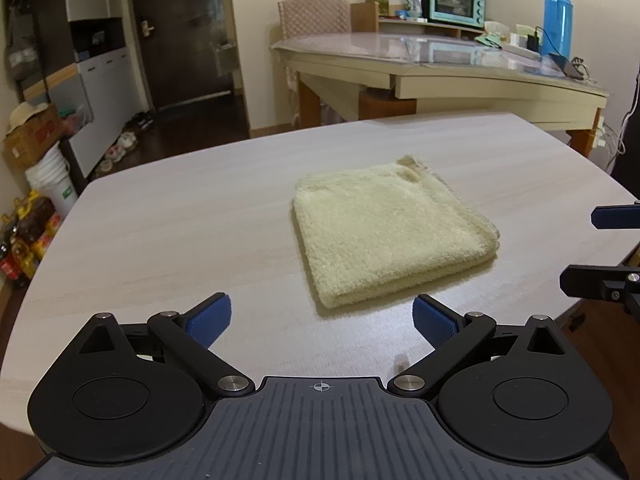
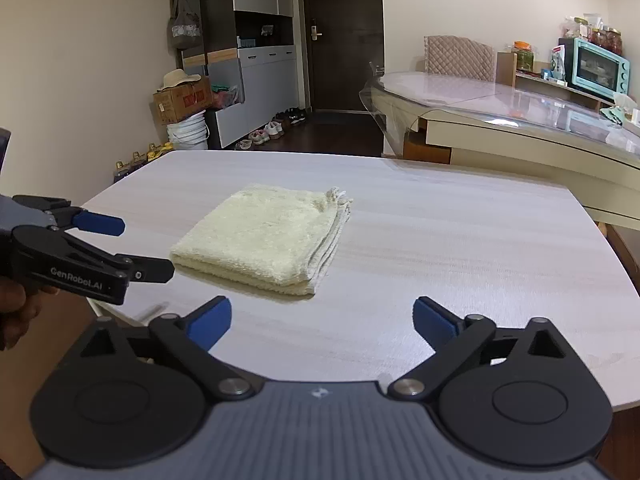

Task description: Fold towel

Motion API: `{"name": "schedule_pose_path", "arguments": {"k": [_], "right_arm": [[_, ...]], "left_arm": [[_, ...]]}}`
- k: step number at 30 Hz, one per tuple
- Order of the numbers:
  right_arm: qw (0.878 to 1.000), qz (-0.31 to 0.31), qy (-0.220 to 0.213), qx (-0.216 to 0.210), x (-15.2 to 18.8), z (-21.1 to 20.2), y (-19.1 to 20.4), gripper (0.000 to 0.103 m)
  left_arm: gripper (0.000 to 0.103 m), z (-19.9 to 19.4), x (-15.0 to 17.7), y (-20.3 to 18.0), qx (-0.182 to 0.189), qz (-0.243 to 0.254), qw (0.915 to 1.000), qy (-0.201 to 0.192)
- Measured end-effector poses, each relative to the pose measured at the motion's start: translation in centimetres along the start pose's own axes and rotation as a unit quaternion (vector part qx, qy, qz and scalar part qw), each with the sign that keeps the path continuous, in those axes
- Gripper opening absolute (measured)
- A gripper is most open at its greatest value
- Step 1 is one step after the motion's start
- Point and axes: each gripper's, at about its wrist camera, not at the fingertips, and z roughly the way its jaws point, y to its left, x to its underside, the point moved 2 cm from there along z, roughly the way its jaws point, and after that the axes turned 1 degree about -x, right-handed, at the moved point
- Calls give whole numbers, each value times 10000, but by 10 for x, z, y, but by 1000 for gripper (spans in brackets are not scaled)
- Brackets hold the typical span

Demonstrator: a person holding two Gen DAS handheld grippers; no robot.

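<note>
Towel is lying already folded into a thick square on the desk; left gripper and right gripper are hovering with fingers wide, holding nothing; little seems left.

One folded cream towel lies on one pale bench, with two open claws, left claw and right claw, and one teal toaster oven.

A: Where is the towel?
B: It lies folded into a thick square on the table, left of the middle.
A: And the right gripper?
B: Near the front edge, its fingers wide apart, empty. The left gripper is at the left, spread too, near the towel's corner.
</note>
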Motion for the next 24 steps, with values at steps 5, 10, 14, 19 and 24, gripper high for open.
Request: {"name": "schedule_pose_path", "arguments": {"k": [5,10,14,19,24], "right_arm": [[10000,-40,18,-43,-1,-3,6,102],[9999,-74,70,-14,-4,-1,12,102],[9999,-55,131,24,-3,-1,13,103],[9999,-1,148,37,-3,-2,13,103],[9999,70,137,49,-3,-4,11,103]], "left_arm": [[102,-5,5,-3,45,-61,10000,-19],[103,-5,8,0,76,-200,9998,-16],[103,-5,9,3,79,-308,9995,-8],[103,-8,9,5,86,-424,9990,-81],[103,-12,9,5,47,-482,9987,-135]]}}
